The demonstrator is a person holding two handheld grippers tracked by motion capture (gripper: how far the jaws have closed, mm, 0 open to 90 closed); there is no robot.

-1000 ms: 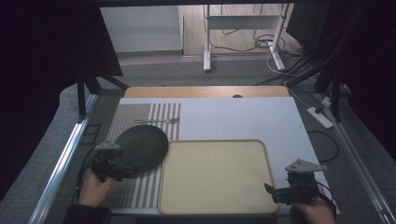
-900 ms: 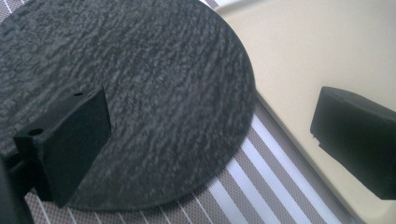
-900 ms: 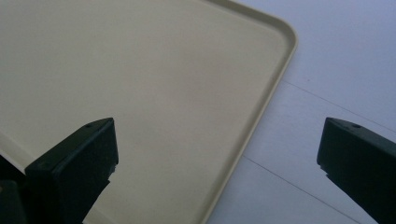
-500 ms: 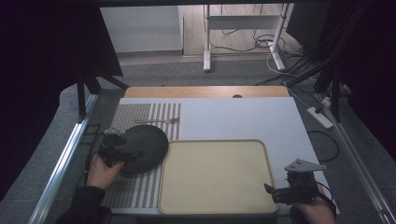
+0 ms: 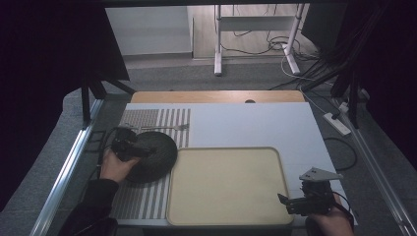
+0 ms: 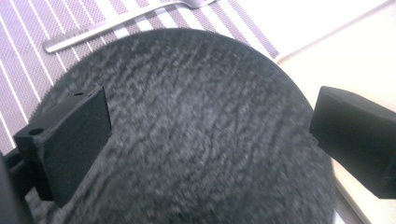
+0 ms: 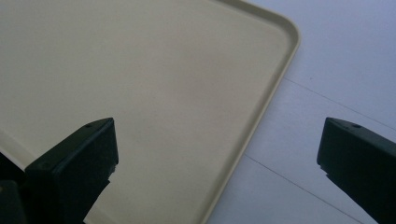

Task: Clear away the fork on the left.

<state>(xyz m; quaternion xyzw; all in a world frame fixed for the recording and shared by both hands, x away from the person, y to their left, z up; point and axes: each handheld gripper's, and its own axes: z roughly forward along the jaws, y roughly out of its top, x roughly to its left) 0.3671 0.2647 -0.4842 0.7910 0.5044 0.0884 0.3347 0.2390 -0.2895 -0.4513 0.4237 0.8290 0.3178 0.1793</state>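
The left claw (image 6: pixel 210 126) hovers wide over the round dark textured plate (image 6: pixel 196 140); closing on its flat middle would likely slip, nudging it against the beige rectangular tray (image 6: pixel 355 60) beyond.

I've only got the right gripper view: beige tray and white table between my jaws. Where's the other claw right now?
Observer: The left claw is over the dark round plate, which lies on the striped placemat left of the tray.
Operator: Is it gripping the plate?
Observer: No. In the left gripper view its jaws stand wide apart above the plate's face, shut on nothing.
Operator: Anything else on that mat?
Observer: A fork lies on the stripes just beyond the plate's far edge.
Operator: And my own claw, seen from above?
Observer: The right claw sits at the tray's near right corner, open.
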